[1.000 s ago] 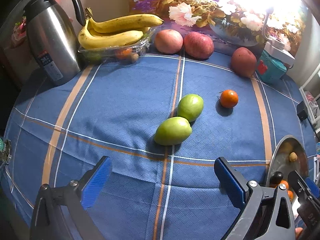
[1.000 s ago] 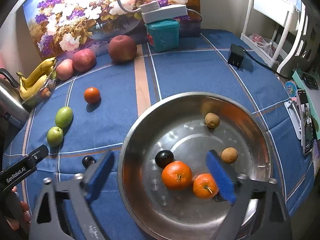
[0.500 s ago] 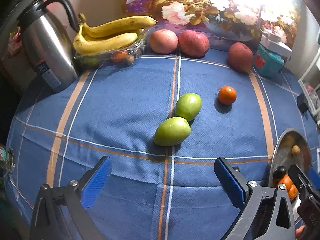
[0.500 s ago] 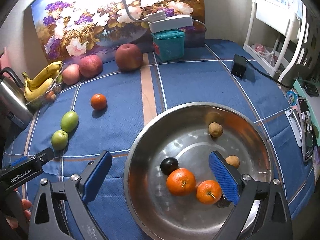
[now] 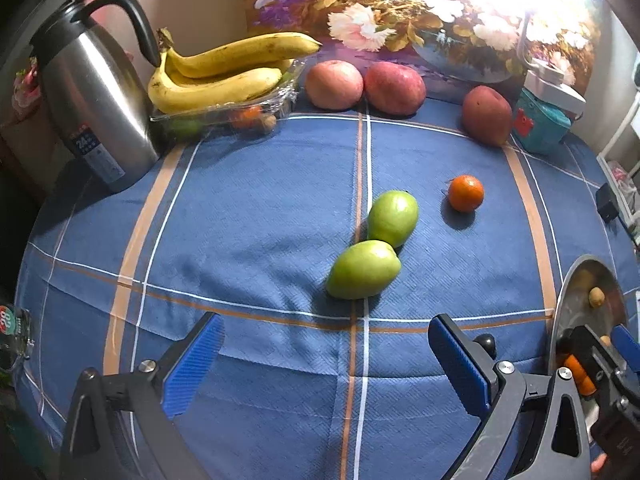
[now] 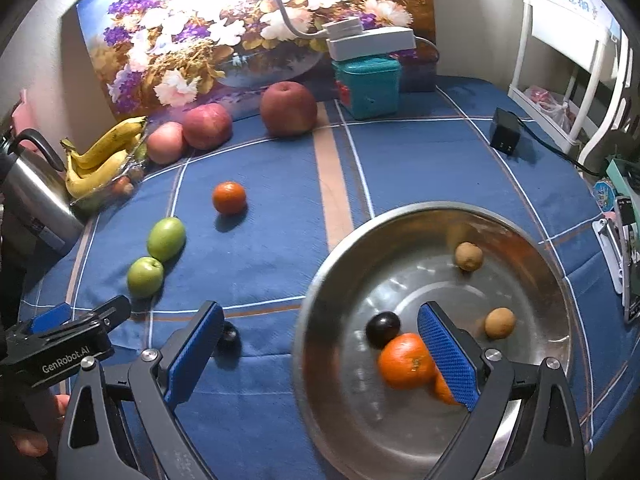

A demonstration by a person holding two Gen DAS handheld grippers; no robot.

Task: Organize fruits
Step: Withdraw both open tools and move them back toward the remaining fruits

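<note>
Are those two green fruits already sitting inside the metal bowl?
No, both green fruits lie on the blue tablecloth, well apart from the metal bowl.

Two smooth green oval fruits lie touching end to end near the middle of the blue checked cloth – the nearer green fruit [image 5: 363, 275] tilted on its side, the farther green fruit [image 5: 393, 218] at its one o'clock. A small round orange tangerine [image 5: 465, 193] sits alone at about two o'clock from the pair. Along the far edge stand three large red apples: two [image 5: 334, 84] [image 5: 394, 87] side by side, nearly touching, the third darker apple [image 5: 487, 116] well apart at three o'clock. A bunch of yellow bananas [image 5: 224, 73] rests on a clear plastic tray [image 5: 224, 114] at ten o'clock.

The round steel bowl [image 6: 532, 240] holds two orange tangerines [image 6: 407, 360] touching, a dark round plum [image 6: 383, 329] against them, and two small brown fruits [image 6: 468, 256] [image 6: 499, 322] apart – another small dark fruit [image 6: 229, 334] lies on the cloth at the bowl's nine o'clock.
</note>
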